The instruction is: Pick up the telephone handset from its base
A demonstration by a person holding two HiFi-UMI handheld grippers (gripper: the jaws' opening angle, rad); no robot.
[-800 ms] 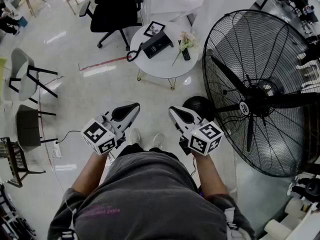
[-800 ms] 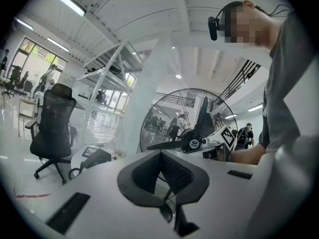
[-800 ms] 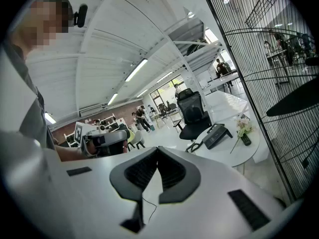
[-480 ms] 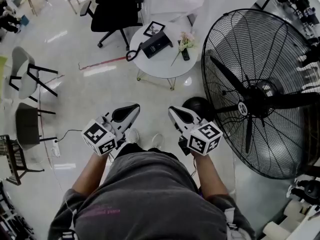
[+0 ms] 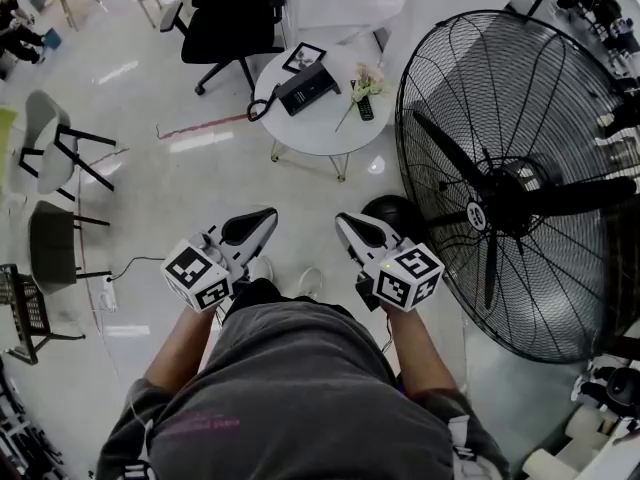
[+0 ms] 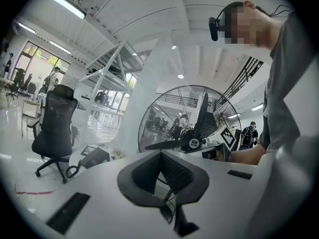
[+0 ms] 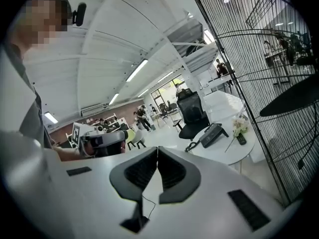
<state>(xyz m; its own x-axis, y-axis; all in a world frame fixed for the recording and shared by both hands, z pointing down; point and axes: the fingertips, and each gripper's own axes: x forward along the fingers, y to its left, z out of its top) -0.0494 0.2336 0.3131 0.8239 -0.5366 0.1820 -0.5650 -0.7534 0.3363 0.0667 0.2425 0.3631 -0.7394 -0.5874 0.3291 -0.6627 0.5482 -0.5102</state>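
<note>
The black telephone [image 5: 305, 86] sits on a small round white table [image 5: 325, 133] far ahead, its handset resting on the base and a coiled cord [image 5: 262, 109] hanging at its left. Both grippers are held at waist height, well short of the table. My left gripper [image 5: 271, 212] is shut with nothing in it, and my right gripper [image 5: 343, 220] is shut and empty too. The left gripper view shows the telephone [image 6: 94, 157] small and distant beyond the closed jaws. In the right gripper view the telephone [image 7: 213, 135] lies on the table [image 7: 227, 152] ahead to the right.
A large black floor fan [image 5: 520, 183] stands close on the right, its round base [image 5: 398, 213] beside my right gripper. On the table are a picture frame [image 5: 303, 58], flowers [image 5: 366, 83] and a remote [image 5: 365, 107]. A black office chair [image 5: 232, 18] stands behind; chairs [image 5: 50, 153] line the left.
The table and the fan have slid slightly left in the head view. Both grippers keep their place and stay shut.
</note>
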